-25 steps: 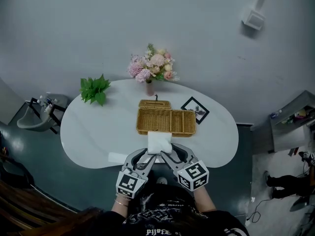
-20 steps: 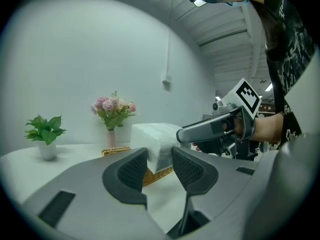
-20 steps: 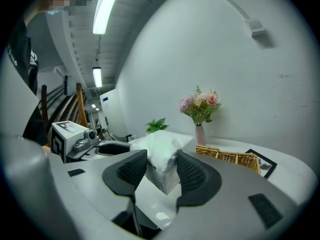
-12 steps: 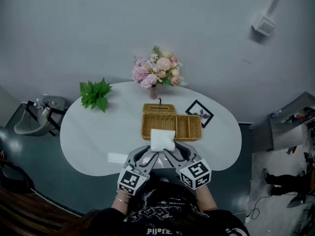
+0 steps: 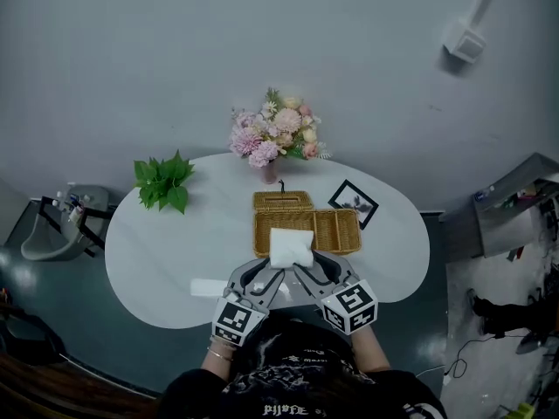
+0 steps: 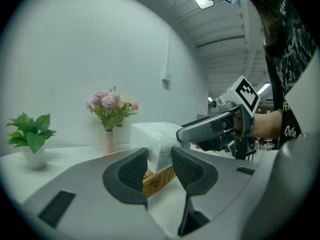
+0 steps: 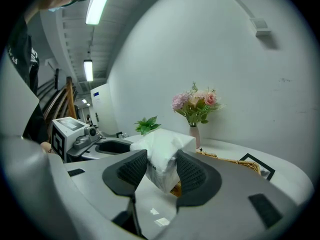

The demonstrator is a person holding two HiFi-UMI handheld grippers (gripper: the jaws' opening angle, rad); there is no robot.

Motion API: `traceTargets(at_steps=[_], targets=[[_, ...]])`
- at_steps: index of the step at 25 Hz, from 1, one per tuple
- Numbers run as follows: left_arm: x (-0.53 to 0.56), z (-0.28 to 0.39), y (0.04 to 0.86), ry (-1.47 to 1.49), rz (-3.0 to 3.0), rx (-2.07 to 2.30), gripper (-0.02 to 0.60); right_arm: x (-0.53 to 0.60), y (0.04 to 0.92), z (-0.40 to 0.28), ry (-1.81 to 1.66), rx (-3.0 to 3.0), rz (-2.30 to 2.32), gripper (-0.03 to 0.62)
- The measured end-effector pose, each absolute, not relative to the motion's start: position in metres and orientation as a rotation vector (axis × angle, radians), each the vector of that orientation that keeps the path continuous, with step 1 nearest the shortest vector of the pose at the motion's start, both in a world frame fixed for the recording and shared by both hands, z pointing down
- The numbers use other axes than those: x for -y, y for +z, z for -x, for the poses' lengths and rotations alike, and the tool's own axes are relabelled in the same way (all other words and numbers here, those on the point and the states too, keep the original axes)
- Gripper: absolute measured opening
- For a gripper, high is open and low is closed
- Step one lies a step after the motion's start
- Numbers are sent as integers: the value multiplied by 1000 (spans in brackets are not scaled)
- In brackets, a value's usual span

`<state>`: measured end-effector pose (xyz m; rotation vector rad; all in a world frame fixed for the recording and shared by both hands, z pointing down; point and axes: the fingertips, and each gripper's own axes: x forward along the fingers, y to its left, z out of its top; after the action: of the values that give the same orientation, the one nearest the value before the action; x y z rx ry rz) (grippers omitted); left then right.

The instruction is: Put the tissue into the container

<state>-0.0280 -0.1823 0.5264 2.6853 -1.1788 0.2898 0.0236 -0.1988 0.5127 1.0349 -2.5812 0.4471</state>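
A white tissue pack (image 5: 290,247) hangs above the near edge of the wicker basket (image 5: 336,231), which is the container on the white table. My left gripper (image 5: 271,271) is shut on the pack's left near corner, and my right gripper (image 5: 307,269) is shut on its right near corner. In the left gripper view the tissue pack (image 6: 154,136) sits between the pads, with the basket (image 6: 161,180) just below and the right gripper (image 6: 210,128) across from it. The right gripper view shows the tissue pack (image 7: 165,153) squeezed between its pads, the left gripper (image 7: 86,139) beyond.
A vase of pink flowers (image 5: 272,138) stands behind the basket, whose lidded section (image 5: 282,201) is at the back. A green plant (image 5: 163,182) is at far left, a black picture frame (image 5: 355,204) at right. A flat white sheet (image 5: 208,287) lies near the table's front edge.
Both grippers have carried the tissue pack away from the person, from the table's front toward the basket; it now overlaps the basket's near rim.
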Motion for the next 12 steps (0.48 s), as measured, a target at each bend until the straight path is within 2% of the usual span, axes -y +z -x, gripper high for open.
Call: traceTargets(at_steps=[12], targets=[[210,46,538,286,-2685,1096,167,224,521,-5,435,2504,-1117,205]])
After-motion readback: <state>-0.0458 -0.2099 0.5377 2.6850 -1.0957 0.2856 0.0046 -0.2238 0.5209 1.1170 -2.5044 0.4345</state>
